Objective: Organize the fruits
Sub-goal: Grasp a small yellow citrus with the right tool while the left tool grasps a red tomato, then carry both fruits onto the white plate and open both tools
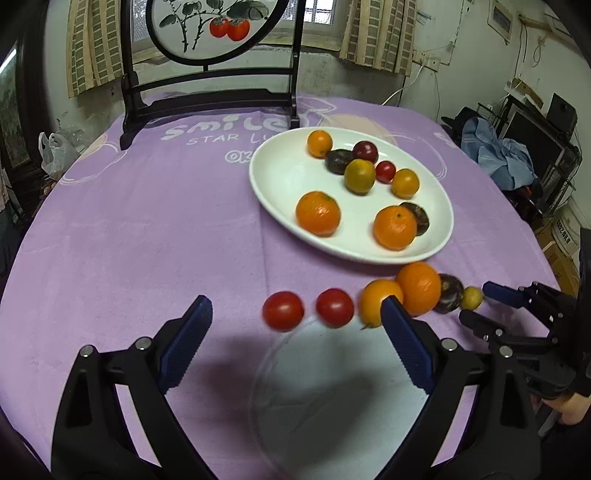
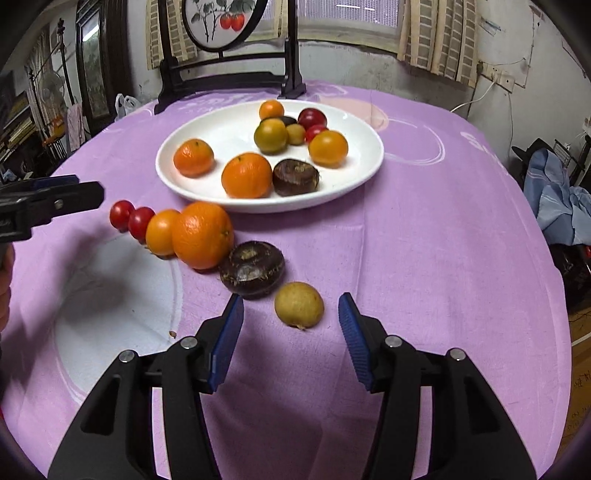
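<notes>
Fruits are sitting partly sorted: nine on the white plate (image 2: 177,184), six lining up in front of it. Right gripper (image 2: 291,317), jaws spread, is hovering just short of the yellow fruit (image 2: 299,304); left gripper (image 1: 295,325) is hanging spread too.

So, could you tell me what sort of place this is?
Probably a lived-in home: a cloth-covered table with a fruit plate, curtained windows, and a painted screen.

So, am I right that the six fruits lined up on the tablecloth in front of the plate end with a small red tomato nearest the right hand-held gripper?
Not quite: the fruit nearest the right hand-held gripper is a small yellowish-brown fruit, not a red tomato. The two red tomatoes sit at the far end of the row. The right wrist view shows this.
</notes>
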A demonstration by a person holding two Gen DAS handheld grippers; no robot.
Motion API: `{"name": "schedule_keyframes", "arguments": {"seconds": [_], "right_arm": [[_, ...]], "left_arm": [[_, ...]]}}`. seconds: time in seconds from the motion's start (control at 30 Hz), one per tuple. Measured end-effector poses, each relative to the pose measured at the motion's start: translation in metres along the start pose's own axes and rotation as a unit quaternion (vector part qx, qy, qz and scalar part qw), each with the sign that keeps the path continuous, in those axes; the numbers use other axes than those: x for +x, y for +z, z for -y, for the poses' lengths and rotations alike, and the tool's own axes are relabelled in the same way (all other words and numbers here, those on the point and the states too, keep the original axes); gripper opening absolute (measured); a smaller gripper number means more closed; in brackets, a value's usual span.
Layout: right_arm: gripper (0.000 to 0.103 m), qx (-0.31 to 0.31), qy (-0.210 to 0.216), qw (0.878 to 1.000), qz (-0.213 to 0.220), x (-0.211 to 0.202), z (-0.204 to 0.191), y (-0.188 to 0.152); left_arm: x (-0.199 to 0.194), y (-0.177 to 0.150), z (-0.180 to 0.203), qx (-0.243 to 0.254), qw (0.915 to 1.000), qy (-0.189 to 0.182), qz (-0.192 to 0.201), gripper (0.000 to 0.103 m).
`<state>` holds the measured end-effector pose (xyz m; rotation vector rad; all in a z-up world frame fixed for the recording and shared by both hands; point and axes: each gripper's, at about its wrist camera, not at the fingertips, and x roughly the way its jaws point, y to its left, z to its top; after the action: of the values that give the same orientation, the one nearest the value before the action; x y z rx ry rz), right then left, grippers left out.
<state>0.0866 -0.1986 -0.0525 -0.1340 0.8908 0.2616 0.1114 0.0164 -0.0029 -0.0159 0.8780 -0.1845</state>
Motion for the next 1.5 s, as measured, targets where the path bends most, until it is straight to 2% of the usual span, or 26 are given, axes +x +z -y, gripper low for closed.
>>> {"name": "schedule_keyframes", "arguments": {"seconds": [0.03, 0.07, 0.13, 0.17, 0.4, 0.63, 0.73, 0.83, 0.9, 0.97, 1.07, 1.17, 1.33, 1.5], "right_arm": [[0.049, -0.004, -0.002, 1.000, -0.003, 0.003, -0.001, 0.000], [0.039, -0.004, -0.001, 1.000, -0.007, 0.006, -0.001, 0.000], [0.035, 0.004, 0.006, 1.000, -0.006, 0.010, 0.002, 0.001], [0.029, 0.002, 0.002, 1.000, -0.005, 0.010, 0.002, 0.001], [0.029, 0.015, 0.023, 1.000, 0.010, -0.002, 0.003, 0.000], [0.029, 0.010, 0.041, 0.999, 0.018, -0.011, -0.003, -0.003], [0.029, 0.008, 0.042, 0.999, 0.020, -0.012, -0.004, -0.003], [0.029, 0.008, 0.046, 0.999, 0.021, -0.012, -0.005, -0.003], [0.029, 0.008, 0.046, 0.999, 0.022, -0.012, -0.004, -0.003], [0.029, 0.009, 0.045, 0.999, 0.024, -0.014, -0.004, -0.003], [0.029, 0.015, 0.044, 0.998, 0.030, -0.016, -0.002, -0.003], [0.029, 0.023, 0.048, 0.998, 0.045, -0.026, -0.001, 0.001], [0.029, 0.014, 0.059, 0.995, 0.081, -0.046, -0.006, 0.023], [0.029, -0.010, 0.054, 0.993, 0.104, -0.044, -0.017, 0.062]], "left_arm": [[0.001, -0.002, -0.003, -0.001, 1.0000, 0.000, -0.002, 0.094], [0.003, -0.004, -0.005, -0.002, 1.0000, 0.000, -0.006, 0.094], [0.006, -0.008, -0.011, -0.007, 0.9999, 0.002, -0.013, 0.094], [0.008, -0.010, -0.014, -0.008, 0.9999, 0.002, -0.015, 0.094], [0.024, -0.021, -0.021, 0.001, 0.9994, 0.017, -0.031, 0.094], [0.042, -0.020, -0.015, 0.035, 0.9981, 0.031, -0.040, 0.092], [0.053, -0.016, -0.015, 0.041, 0.9972, 0.037, -0.051, 0.080], [0.055, -0.013, -0.014, 0.043, 0.9977, 0.029, -0.044, 0.073], [0.055, -0.012, -0.012, 0.049, 0.9978, 0.020, -0.040, 0.057], [0.052, -0.011, -0.009, 0.058, 0.9976, 0.001, -0.037, 0.031], [0.047, -0.013, -0.003, 0.066, 0.9968, 0.002, -0.045, 0.031], [0.034, -0.010, -0.002, 0.055, 0.9973, -0.019, -0.045, 0.031], [-0.002, 0.018, 0.008, 0.036, 0.9979, -0.054, -0.005, 0.031], [-0.009, 0.055, 0.021, 0.029, 0.9972, -0.056, 0.041, 0.031]]}}
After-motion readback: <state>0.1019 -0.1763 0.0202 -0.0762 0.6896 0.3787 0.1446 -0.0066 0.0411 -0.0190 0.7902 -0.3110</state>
